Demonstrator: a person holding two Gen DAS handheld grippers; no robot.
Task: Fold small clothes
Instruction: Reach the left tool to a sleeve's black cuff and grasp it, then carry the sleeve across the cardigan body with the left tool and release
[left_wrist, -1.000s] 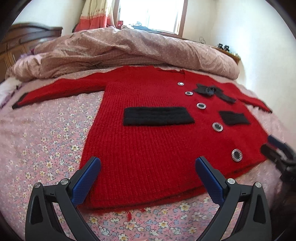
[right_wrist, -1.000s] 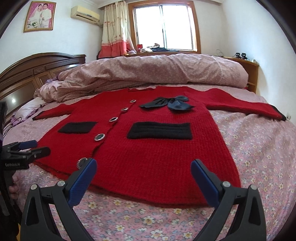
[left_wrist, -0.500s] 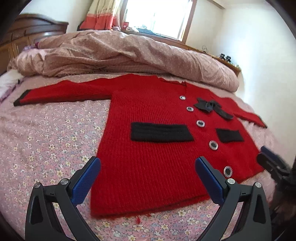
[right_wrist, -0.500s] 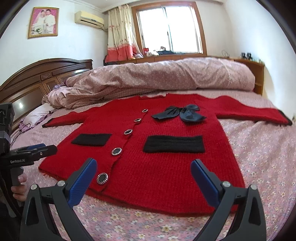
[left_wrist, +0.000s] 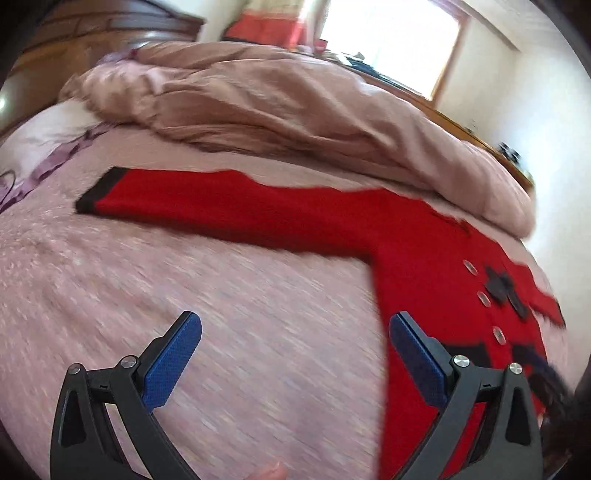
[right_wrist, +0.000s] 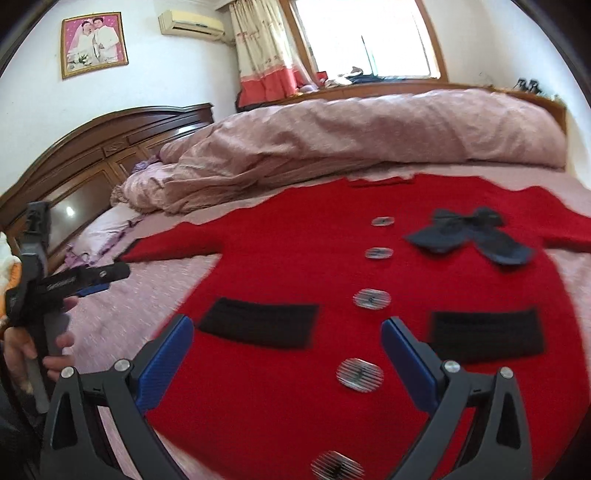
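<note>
Flat on the bed (right_wrist: 122, 314): red cardigan (right_wrist: 295, 258), front up, spread wide, unfolded. Down the middle, a row of striped buttons (right_wrist: 372, 298); a black pocket (right_wrist: 258, 325) on either side; dark bow (right_wrist: 469, 238) near the neck.

Right gripper (right_wrist: 287, 363) spread wide, holding nothing, blue pads (right_wrist: 166, 365) poised above the lower front. Between them, the button row and hem; one pocket just beyond the left pad, the other just beyond the right. Whether touching the knit or just above: cannot tell.

Left gripper (left_wrist: 294, 363) likewise wide open and empty, over bare sheet beside the cardigan's side edge. Right pad over that edge; left pad well clear of it. Farther off, across that blurred view, the sleeve (left_wrist: 207, 201), stretched straight, black cuff (left_wrist: 99, 190) at its end. Same gripper also at far left in the right view, gripped by a hand (right_wrist: 26, 350), beside the sleeve.

Behind, a rumpled pink duvet (right_wrist: 351, 136) against a wooden headboard (right_wrist: 92, 147).
</note>
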